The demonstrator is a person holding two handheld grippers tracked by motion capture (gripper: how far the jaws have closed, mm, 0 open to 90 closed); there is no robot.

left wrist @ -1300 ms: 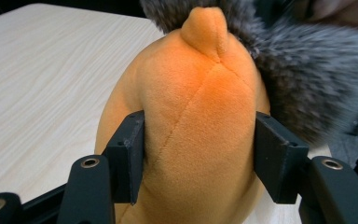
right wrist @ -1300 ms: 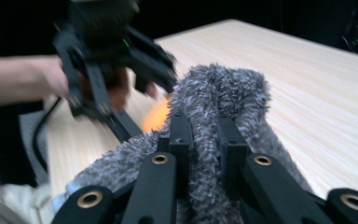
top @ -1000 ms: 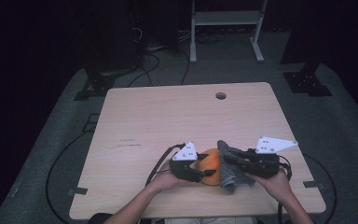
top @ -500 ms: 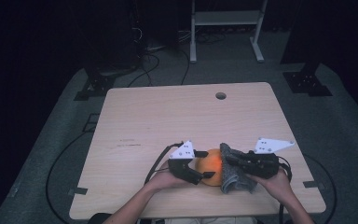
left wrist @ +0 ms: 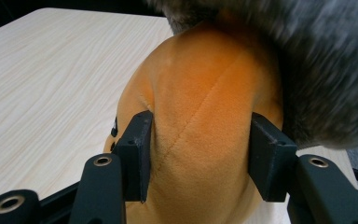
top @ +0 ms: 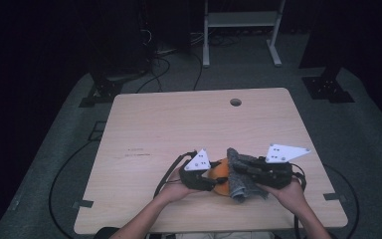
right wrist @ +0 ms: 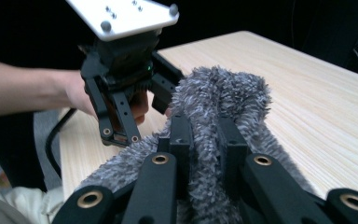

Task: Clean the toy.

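Our left tongs [left wrist: 198, 154] have just closed on the orange plush toy [left wrist: 205, 116]; right tongs [right wrist: 204, 140] now lift the grey cloth [right wrist: 223, 93] they clamp

Black two-jaw left gripper [top: 210, 180], right gripper [top: 238, 172]; pale triangular plates with studs, brass-looking pivot rivets, black cables, bare forearms.

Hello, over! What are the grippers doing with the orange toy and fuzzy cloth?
Left hand-held gripper clamping orange plush toy. Right hand-held gripper pinching grey fuzzy cloth. Nothing blocking.
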